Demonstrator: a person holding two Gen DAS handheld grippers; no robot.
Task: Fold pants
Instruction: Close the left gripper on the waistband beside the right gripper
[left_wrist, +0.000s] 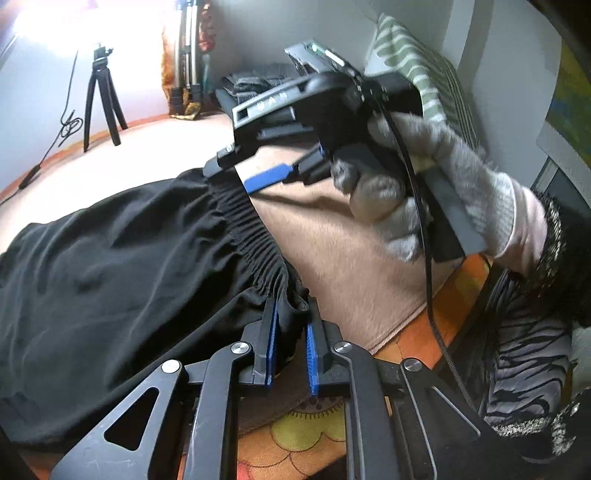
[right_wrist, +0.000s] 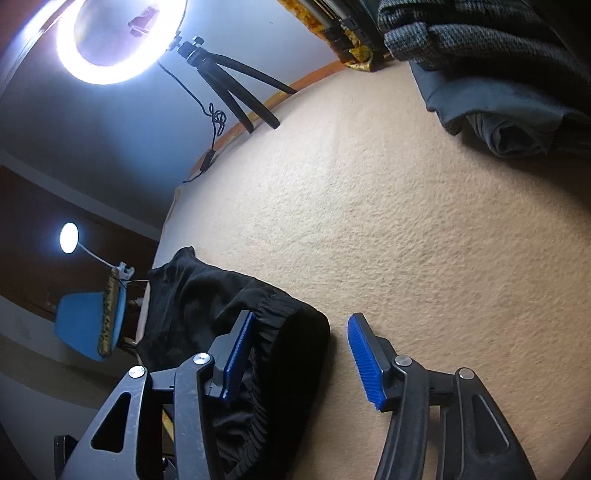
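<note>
Black pants (left_wrist: 110, 266) lie spread on a beige blanket (left_wrist: 340, 251), their gathered elastic waistband (left_wrist: 247, 236) running toward me. My left gripper (left_wrist: 291, 314) is shut on the near corner of the waistband. My right gripper (right_wrist: 301, 328) is open, its jaws straddling the far waistband corner (right_wrist: 291, 332) without gripping it. In the left wrist view the right gripper (left_wrist: 229, 166) is held by a gloved hand (left_wrist: 424, 192) over that far corner of the waistband.
A ring light (right_wrist: 110, 40) on a black tripod (left_wrist: 101, 107) stands at the blanket's far edge. Folded grey clothes (right_wrist: 498, 92) are stacked at the back. A striped pillow (left_wrist: 417, 70) leans on the wall. A cable (left_wrist: 428, 258) hangs from the right gripper.
</note>
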